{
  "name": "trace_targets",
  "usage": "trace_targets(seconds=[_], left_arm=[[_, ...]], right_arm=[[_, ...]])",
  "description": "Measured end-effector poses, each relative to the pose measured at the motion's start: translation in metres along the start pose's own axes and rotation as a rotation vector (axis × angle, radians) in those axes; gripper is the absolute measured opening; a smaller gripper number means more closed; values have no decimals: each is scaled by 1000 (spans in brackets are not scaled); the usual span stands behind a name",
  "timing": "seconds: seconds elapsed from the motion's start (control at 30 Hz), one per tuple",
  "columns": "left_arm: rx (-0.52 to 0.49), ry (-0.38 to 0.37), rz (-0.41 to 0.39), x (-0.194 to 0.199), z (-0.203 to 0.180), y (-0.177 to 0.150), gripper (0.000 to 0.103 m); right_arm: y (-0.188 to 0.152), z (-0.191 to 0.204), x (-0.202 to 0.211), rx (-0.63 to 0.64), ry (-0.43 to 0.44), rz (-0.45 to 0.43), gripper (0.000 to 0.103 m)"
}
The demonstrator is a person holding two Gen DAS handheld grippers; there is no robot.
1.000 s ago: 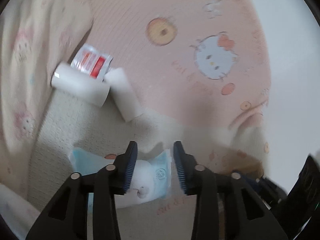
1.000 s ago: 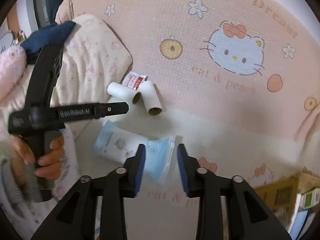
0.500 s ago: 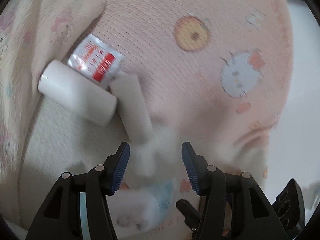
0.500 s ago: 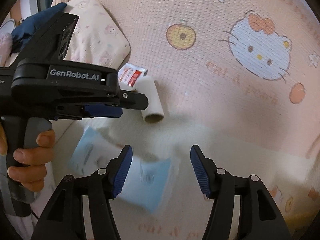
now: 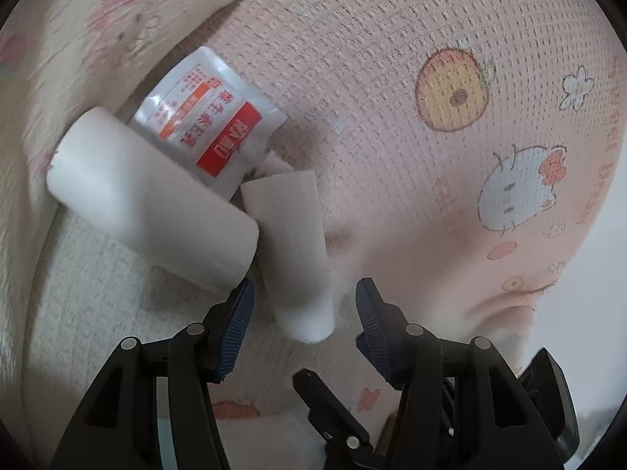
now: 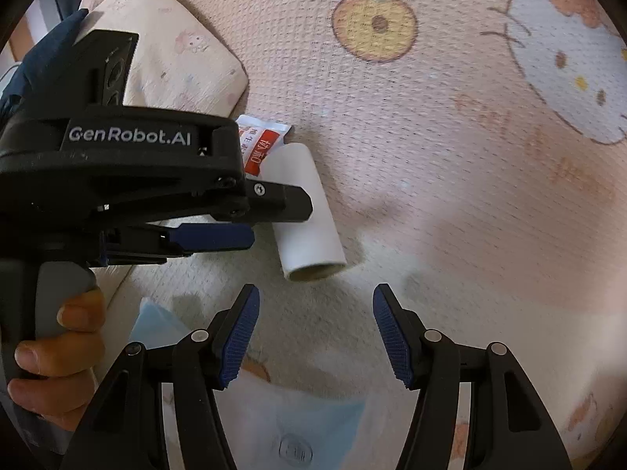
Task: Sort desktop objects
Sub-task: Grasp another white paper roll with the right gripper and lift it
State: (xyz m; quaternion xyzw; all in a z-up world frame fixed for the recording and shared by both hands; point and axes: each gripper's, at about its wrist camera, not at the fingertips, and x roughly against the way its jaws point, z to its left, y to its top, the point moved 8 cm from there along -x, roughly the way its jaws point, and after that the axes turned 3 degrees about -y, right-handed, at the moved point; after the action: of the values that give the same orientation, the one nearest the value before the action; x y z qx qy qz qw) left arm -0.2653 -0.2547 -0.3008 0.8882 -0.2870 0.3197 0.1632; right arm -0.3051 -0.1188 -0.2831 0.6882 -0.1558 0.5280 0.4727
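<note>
Straddling the paper tube's (image 5: 292, 250) near end, left tool (image 5: 303, 309) agape.

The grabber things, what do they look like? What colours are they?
Both are black plastic. The left gripper and right gripper each have two angular fingers with silver rivets and ribbed dark-blue pads. White "GenRobot.AI" lettering marks the left one's side. A bare hand holds its grey handle.

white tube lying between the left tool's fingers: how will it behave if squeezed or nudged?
The white tube looks like hollow cardboard, open-ended in the right wrist view, so probably light and crushable. Lying on its side on soft bedding, it may roll. The left tool is open.
</note>
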Motion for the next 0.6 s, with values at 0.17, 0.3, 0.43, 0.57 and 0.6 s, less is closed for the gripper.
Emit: trace_targets(seconds=[0.17, 0.3, 0.43, 0.57, 0.6], left_arm=[[9, -10, 12, -7, 0, 0, 58], [40, -28, 26, -11, 3, 1, 30], [23, -35, 32, -13, -1, -1, 28], [-24, -24, 39, -14, -8, -4, 28], [-31, -26, 40, -14, -10, -5, 28]], right_arm=[[11, -7, -10, -29, 27, -11, 58], [18, -1, -11, 10, 92, -33, 58], [16, 5, -19, 77, 80, -5, 58], [13, 0, -24, 80, 66, 17, 54], [14, -1, -25, 79, 62, 20, 45]])
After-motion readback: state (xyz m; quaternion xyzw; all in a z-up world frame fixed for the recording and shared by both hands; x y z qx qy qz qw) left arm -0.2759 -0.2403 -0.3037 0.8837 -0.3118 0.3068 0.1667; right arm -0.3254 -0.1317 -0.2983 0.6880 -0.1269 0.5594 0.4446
